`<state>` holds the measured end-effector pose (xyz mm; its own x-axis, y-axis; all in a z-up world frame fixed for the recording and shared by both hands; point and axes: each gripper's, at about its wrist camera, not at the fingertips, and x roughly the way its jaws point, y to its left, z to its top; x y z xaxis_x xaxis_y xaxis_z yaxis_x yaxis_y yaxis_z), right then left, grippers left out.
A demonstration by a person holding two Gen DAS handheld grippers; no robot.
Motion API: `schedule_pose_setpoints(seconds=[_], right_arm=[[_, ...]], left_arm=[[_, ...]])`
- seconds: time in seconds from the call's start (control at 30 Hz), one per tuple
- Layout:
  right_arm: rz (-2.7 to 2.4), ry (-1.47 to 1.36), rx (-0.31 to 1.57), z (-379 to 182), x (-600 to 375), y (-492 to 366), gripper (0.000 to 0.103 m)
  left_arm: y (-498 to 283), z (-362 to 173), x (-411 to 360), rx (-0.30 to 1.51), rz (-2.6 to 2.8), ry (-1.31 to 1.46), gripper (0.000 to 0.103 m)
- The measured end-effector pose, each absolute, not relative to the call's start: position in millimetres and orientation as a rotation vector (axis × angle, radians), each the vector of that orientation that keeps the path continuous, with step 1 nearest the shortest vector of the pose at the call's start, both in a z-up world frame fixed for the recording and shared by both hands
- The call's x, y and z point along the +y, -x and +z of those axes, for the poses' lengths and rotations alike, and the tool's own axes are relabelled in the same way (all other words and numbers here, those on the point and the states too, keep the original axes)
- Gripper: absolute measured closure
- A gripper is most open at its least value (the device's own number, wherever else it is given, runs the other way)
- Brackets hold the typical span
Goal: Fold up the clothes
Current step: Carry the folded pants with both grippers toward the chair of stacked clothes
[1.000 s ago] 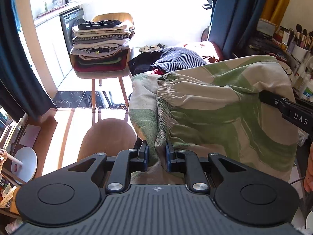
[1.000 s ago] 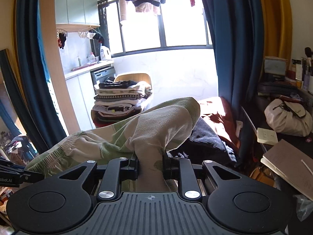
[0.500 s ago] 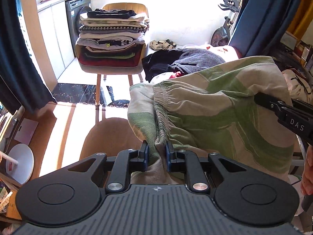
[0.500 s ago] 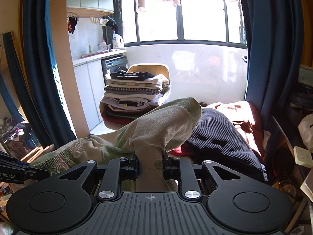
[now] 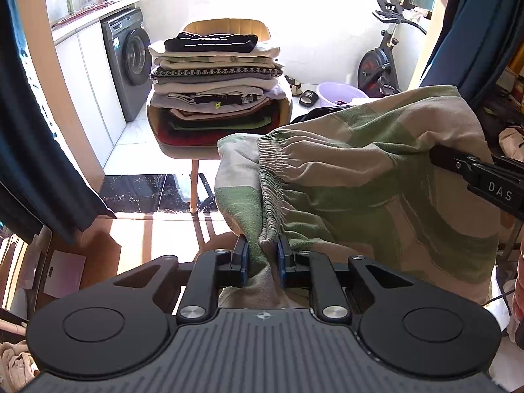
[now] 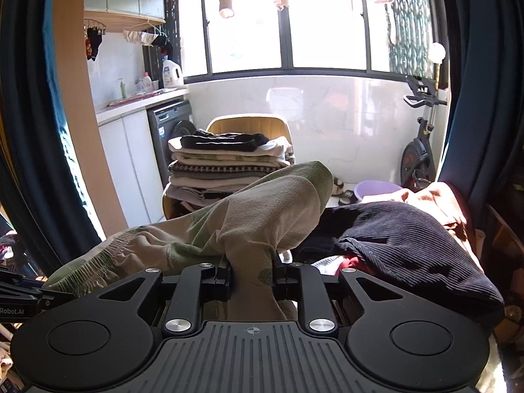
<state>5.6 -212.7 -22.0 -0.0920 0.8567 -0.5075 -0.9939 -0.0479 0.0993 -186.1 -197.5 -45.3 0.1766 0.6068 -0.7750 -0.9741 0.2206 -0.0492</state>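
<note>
Your left gripper is clamped on a bunch of cloth from a green-and-beige garment, right at its gathered elastic waistband, which runs up and away from the blue-lined pads. The jaws stand only narrowly apart, with the fabric pinched between them. Your right gripper is likewise closed on another bunched part of the same garment, its jaws narrow and pressed on the cloth. The garment hangs in the air, stretched between your two tools; in the left wrist view the right gripper's black finger enters from the right edge and bites into the cloth's far side. Straight ahead, beyond the garment, a tan chair carries a tall stack of folded clothes, topped by a black piece. A grey washing machine stands to the left of the chair, and an exercise bike to its right. In the right wrist view, a dark corduroy garment lies heaped just right of the held cloth, with a lilac basin behind it.
</note>
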Motion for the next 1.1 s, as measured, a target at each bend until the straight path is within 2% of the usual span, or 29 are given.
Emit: schedule_pose_setpoints(seconds=[0.3, 0.53, 0.83, 1.1], right_arm=[[1.591, 0.376, 0.527, -42, -126, 22, 0.085], [1.624, 0.337, 0.555, -58, 5, 3, 0.085], [1.704, 0.313, 0.554, -21, 222, -44, 0.085], [1.755, 0.299, 0.548, 2, 372, -47, 0.085]], left_arm=[[223, -57, -111, 0.706, 1.227, 0.683, 0.086], [223, -58, 14, 0.671, 1.257, 0.681, 0.086], [198, -21, 182, 0.561, 1.337, 0.658, 0.086], [214, -5, 300, 0.49, 1.368, 0.643, 0.086]])
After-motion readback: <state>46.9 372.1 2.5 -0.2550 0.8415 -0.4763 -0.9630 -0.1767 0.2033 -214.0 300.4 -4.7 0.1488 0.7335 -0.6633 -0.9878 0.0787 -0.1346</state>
